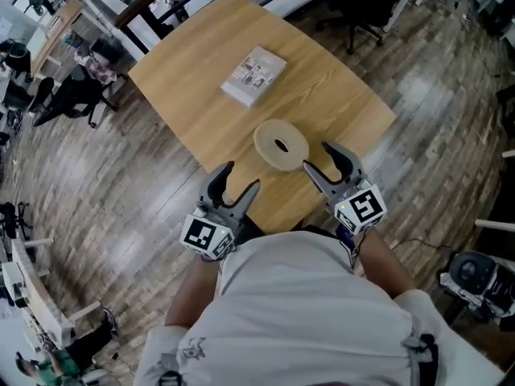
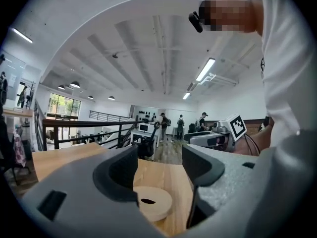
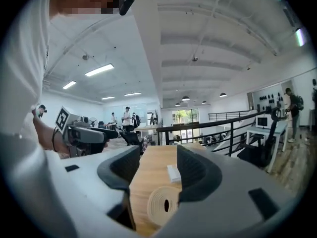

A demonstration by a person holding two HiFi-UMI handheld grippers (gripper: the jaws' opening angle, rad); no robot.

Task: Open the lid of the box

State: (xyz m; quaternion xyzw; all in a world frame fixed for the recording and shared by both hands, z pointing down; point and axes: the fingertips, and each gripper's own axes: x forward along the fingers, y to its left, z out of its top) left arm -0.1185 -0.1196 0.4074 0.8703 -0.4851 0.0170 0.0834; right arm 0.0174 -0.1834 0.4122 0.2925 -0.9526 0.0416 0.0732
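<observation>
A round, pale wooden box (image 1: 282, 145) with an oval hole in its lid lies on the wooden table (image 1: 201, 63), near the front edge. It also appears low between the jaws as the round box (image 2: 148, 202) in the left gripper view and the round box (image 3: 163, 205) in the right gripper view. My left gripper (image 1: 239, 182) is open at the table's near edge, a little short of the box and to its left. My right gripper (image 1: 319, 158) is open just right of the box, not touching it. Nothing is between either pair of jaws.
A flat white rectangular box (image 1: 253, 75) lies farther back on the table, and shows as the white box (image 3: 173, 173) in the right gripper view. Office chairs (image 1: 358, 2) stand beyond the far edge. A black railing (image 2: 84, 130) and distant people (image 2: 181, 123) are behind. Wood floor surrounds the table.
</observation>
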